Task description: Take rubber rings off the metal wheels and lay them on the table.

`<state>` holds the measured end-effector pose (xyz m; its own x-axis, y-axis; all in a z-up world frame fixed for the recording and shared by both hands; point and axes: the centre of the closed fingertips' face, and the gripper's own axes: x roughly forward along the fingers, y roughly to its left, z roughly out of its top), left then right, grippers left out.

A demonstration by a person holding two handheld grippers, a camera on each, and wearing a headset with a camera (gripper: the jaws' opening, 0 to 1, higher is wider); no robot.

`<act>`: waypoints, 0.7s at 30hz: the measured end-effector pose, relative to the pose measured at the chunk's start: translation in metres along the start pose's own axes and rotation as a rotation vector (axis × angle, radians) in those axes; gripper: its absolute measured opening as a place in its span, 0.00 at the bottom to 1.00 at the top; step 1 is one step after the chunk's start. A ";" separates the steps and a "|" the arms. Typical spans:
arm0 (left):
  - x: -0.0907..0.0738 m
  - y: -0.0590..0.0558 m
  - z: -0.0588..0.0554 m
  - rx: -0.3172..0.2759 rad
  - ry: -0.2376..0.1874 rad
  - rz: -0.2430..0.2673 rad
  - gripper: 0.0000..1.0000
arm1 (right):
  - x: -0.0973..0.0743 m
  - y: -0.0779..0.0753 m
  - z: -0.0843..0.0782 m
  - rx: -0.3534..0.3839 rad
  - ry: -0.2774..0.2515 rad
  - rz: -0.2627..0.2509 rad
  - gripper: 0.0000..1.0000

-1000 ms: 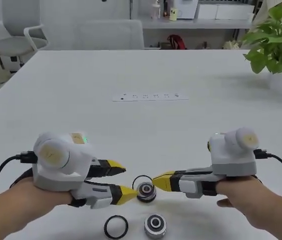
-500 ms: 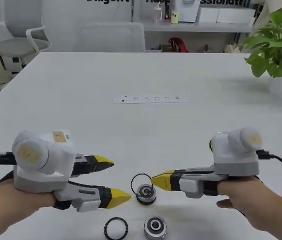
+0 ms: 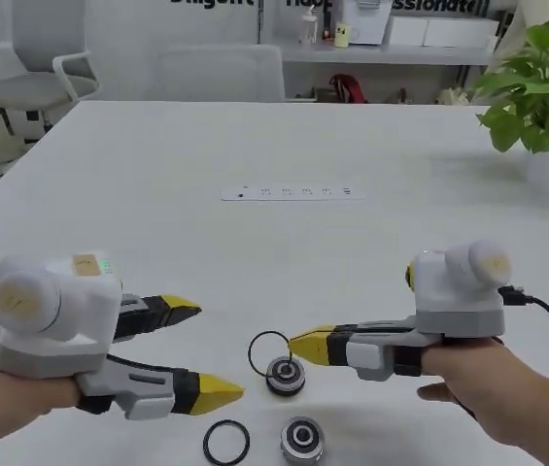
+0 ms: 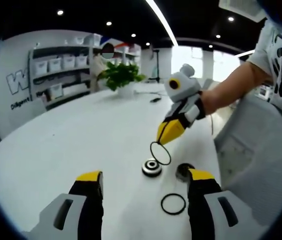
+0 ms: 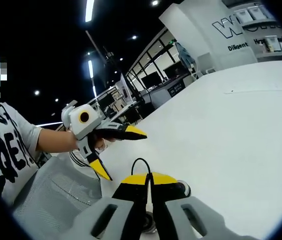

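Right gripper: the right gripper has its yellow-tipped jaws pressed together, pinching a thin black rubber ring at the very tips.
Held ring: the held ring hangs in a tilted loop off the end of the right gripper, on the side facing the left gripper. Its lower edge sits at the top of a metal wheel; whether the two touch cannot be told.
Wheel: the wheel lies flat on the white table, just under and slightly ahead of the right gripper's tips, in the gap between the two grippers.
Left gripper: the left gripper has its jaws spread wide with nothing between them. It points toward the wheel and the right gripper and stands apart from both.
Loose ring: the loose ring lies flat on the table near the left gripper's lower jaw tip, on the person's side of it. In the left gripper view it lies just ahead of the right-hand jaw.
Second wheel: the second wheel rests just beside the loose ring, below the right gripper's jaws and nearer the person.
Beyond the grippers: a power strip and a potted plant are well ahead of both.
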<state>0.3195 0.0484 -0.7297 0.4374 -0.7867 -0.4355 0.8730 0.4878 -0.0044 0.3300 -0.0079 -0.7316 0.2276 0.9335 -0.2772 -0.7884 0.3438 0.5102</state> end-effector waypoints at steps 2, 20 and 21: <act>-0.002 -0.001 -0.001 0.006 -0.001 0.000 0.73 | 0.001 0.002 0.002 0.000 -0.003 0.006 0.00; -0.025 0.000 -0.012 -0.010 -0.002 0.018 0.85 | 0.009 0.019 0.011 0.002 -0.017 0.054 0.00; -0.026 0.001 -0.013 -0.012 -0.003 0.020 0.85 | 0.009 0.020 0.012 0.003 -0.018 0.057 0.00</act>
<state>0.3058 0.0741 -0.7297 0.4557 -0.7779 -0.4328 0.8614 0.5080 -0.0060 0.3232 0.0087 -0.7148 0.1930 0.9532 -0.2329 -0.7988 0.2905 0.5269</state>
